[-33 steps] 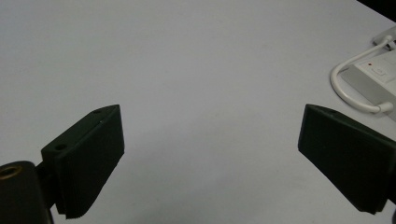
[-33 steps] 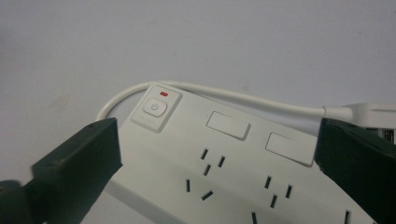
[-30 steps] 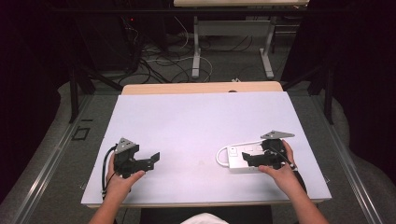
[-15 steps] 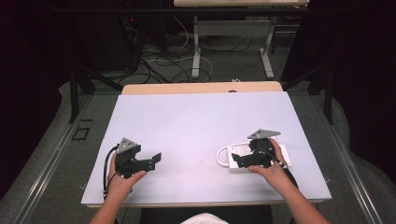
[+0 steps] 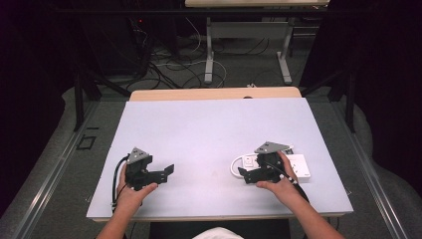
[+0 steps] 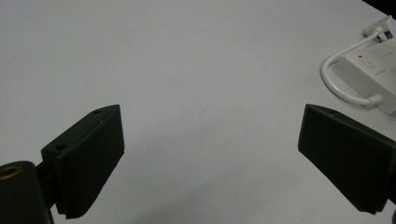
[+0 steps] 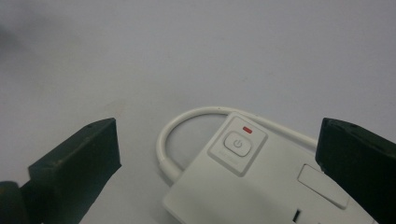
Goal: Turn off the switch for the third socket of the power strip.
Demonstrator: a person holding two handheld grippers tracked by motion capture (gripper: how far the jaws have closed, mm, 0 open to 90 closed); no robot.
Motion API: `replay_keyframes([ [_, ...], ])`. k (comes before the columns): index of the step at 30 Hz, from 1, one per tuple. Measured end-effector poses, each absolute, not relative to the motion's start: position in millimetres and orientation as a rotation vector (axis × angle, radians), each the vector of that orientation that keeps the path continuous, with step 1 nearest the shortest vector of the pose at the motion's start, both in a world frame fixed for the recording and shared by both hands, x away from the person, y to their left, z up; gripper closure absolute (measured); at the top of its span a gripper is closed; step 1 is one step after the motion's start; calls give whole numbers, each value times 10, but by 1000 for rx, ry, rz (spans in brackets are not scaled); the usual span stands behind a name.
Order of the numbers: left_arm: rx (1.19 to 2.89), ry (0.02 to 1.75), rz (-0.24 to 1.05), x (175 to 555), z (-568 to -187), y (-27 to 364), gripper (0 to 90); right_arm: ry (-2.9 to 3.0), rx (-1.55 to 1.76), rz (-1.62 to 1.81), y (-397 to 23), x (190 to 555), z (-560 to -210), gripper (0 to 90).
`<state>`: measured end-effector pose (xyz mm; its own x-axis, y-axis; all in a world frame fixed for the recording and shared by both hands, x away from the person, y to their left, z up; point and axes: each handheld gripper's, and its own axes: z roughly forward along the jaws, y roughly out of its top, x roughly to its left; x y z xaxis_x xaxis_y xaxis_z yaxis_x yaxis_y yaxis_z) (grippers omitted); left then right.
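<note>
Power strip [image 7: 261,182] partly cut off under right gripper [image 7: 215,158], jaws spread and released; left gripper [image 6: 210,163] also released over bare surface [image 5: 199,134], strip's far end hidden.

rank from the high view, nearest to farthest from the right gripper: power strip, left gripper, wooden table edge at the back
1. power strip, directly under the right gripper, at the table's right.
2. left gripper, across at the near left.
3. wooden table edge, along the far side.
</note>
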<state>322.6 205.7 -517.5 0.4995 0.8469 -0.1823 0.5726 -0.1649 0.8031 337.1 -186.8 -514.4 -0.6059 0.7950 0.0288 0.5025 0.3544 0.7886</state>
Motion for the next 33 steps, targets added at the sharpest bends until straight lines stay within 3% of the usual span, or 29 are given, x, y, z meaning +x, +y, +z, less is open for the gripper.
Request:
replay_keyframes([
  [33,1889,1161,383,3232,-5216,1984,68,2323,1049,1134,-1663,3243,-5370,0],
])
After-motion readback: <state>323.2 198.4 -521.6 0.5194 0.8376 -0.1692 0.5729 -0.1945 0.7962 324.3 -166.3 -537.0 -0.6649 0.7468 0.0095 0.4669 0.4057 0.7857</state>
